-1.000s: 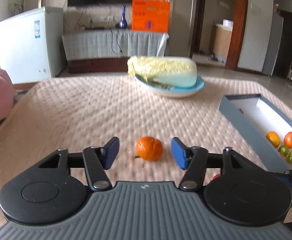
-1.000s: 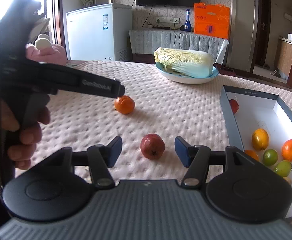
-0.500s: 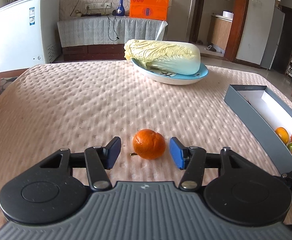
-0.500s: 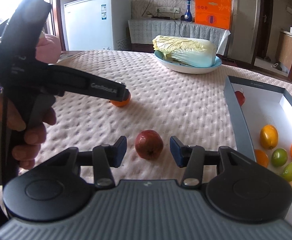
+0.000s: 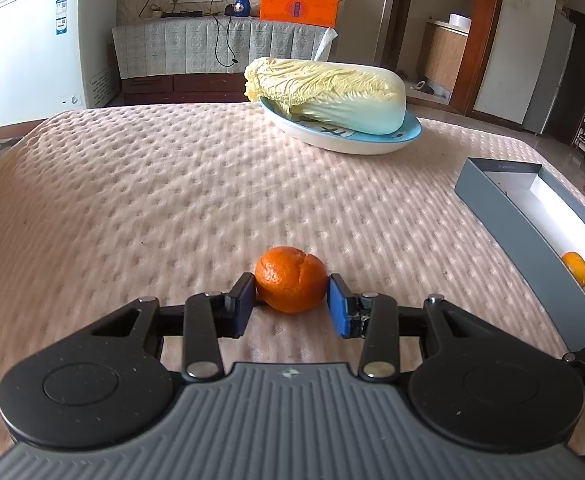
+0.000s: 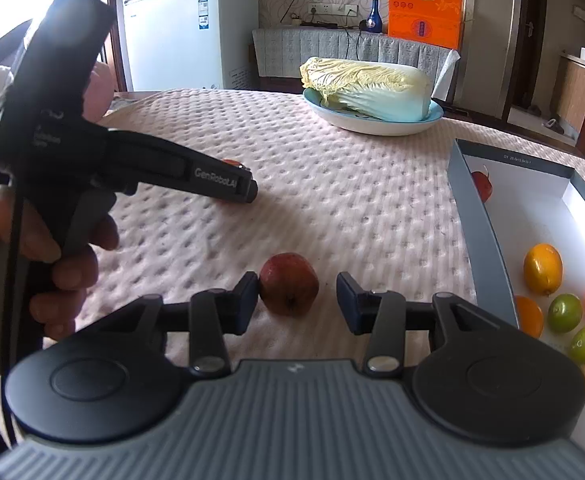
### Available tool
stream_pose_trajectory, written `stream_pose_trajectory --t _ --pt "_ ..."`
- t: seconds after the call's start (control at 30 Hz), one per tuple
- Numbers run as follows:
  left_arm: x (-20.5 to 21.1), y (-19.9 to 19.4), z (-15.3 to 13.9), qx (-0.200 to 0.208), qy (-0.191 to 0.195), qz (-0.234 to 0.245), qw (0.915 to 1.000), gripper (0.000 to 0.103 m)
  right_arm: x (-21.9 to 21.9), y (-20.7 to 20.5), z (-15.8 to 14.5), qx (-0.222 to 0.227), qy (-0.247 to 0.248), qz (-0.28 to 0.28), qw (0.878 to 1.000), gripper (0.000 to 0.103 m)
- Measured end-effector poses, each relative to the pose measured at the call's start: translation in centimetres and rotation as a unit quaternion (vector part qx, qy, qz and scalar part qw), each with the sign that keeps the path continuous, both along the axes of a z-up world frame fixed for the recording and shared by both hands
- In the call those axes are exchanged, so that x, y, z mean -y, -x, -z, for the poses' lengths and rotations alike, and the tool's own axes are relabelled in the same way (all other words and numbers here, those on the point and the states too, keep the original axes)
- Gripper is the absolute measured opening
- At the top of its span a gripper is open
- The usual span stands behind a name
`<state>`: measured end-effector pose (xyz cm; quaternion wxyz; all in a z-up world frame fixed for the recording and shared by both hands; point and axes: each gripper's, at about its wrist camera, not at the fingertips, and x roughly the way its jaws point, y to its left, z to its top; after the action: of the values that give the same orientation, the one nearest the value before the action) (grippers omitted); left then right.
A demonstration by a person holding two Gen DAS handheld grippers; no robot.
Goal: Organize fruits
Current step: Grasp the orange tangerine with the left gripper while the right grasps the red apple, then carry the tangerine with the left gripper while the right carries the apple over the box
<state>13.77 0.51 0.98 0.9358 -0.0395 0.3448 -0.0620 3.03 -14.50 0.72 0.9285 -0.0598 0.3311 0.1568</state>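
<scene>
Left wrist view: left gripper (image 5: 291,305) clamps the orange (image 5: 291,285). Right gripper (image 6: 297,300), half open, flanks a red fruit (image 6: 289,283), left pad touching.

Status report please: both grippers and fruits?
Left gripper shut on orange. Right gripper open around red fruit. Box path clear.

Ahead of the left gripper (image 5: 291,306), open bench (image 5: 152,200) runs to the cabbage plate (image 5: 344,138); the box wall (image 5: 532,248) blocks its right. Left of the right gripper (image 6: 297,300), the other tool obstructs.
</scene>
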Motion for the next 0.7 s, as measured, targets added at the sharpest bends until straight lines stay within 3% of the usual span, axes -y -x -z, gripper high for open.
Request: stream_pose_trajectory --t 0.2,0.3,0.7 --pt "-0.17 -0.08 0.01 -0.002 0.010 -0.005 0.9999 0.044 -0.15 -0.35 0.31 -0.004 0.001 -0.005 1.000 0.043" --pt "-0.18 -0.06 -0.01 -0.002 0.009 -0.005 0.9999 0.043 -0.25 -0.40 0.34 -0.006 -0.001 -0.010 1.000 0.036" --pt "-0.40 0.52 -0.69 0.003 0.008 -0.019 0.9998 0.042 -0.24 0.34 -0.32 -0.003 -0.005 -0.017 1.000 0.036"
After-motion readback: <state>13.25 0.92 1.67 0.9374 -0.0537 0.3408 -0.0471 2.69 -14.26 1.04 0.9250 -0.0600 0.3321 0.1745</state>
